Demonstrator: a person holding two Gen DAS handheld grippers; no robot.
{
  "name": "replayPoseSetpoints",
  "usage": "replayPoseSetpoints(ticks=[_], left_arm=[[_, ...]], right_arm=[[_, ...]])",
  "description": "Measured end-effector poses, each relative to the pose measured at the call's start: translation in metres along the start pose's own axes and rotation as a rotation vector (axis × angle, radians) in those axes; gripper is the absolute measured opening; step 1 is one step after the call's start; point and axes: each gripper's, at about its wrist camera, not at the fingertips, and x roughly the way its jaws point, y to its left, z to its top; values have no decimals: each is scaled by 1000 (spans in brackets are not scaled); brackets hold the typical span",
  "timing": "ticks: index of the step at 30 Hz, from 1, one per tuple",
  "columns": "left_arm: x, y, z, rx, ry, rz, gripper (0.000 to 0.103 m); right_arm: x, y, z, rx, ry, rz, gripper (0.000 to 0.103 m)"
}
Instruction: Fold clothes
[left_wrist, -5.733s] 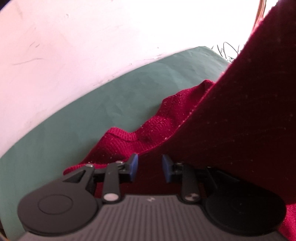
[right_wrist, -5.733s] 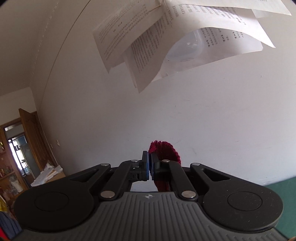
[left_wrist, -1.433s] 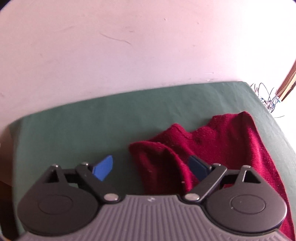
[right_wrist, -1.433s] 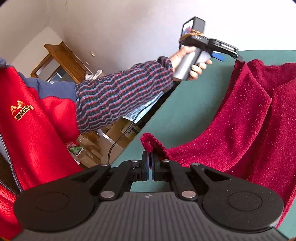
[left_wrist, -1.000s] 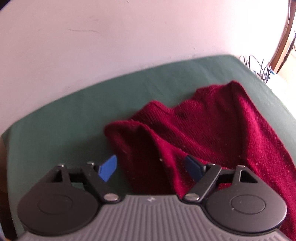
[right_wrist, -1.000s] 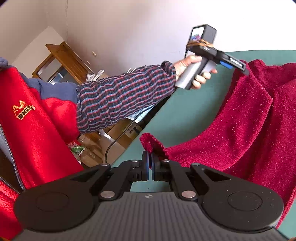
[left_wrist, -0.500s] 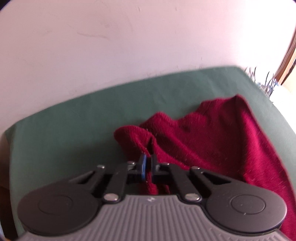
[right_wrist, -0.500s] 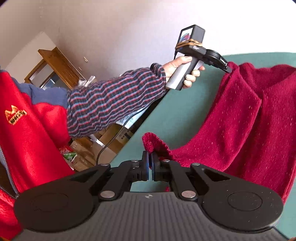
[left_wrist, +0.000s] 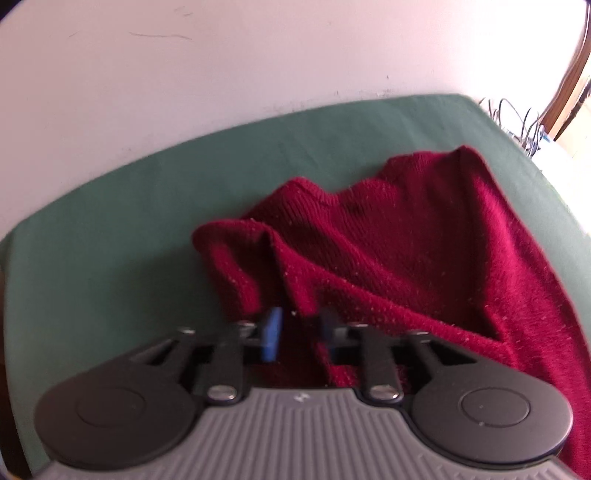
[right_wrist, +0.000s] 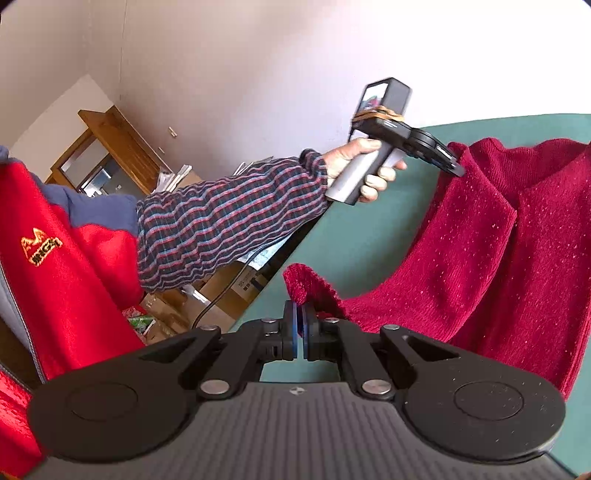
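1. The right gripper is clamped on the cuff of the dark red knitted sweater; keep that pinch steady.
2. The left gripper is opening around a raised fold; let it fall clear.
3. The sweater lies bunched on the green surface; smooth it flat before creasing.

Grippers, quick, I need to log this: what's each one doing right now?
Left gripper: jaws opening, red sweater fabric between them.
Right gripper: shut on the sweater's edge.
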Motion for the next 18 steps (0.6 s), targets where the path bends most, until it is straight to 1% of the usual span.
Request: replayPoseSetpoints(ticks=[1, 2, 3, 5, 7, 9, 10, 12, 13, 18], left_arm=[[0, -1, 0, -1, -14, -1, 40], [0, -2, -1, -3, -18, -5, 40], [1, -2, -2, 0, -19, -3, 39], [2, -4, -3, 5, -34, -2, 24], [-1, 1, -6, -20, -45, -31, 13], [-3, 6, -8, -50, -53, -58, 10], [-3, 9, -10, -66, -56, -67, 4], [-3, 14, -11, -99, -51, -88, 3], [-4, 16, -11, -115, -54, -99, 0], [-12, 24, -9, -194, -75, -153, 0]], right_arm=[[-1, 0, 0, 0, -1, 3, 3], [-1, -1, 1, 0, -2, 7, 3], [-1, -1, 1, 1, -3, 6, 3], [-2, -2, 1, 5, -7, 3, 3], [-2, -3, 0, 11, -9, 6, 3], [-1, -4, -1, 16, -10, 10, 3], [0, -4, -1, 18, -9, 12, 3], [1, -5, -1, 22, -8, 16, 3], [1, -6, 0, 23, -9, 18, 3], [-1, -9, 4, 19, -18, 23, 3]])
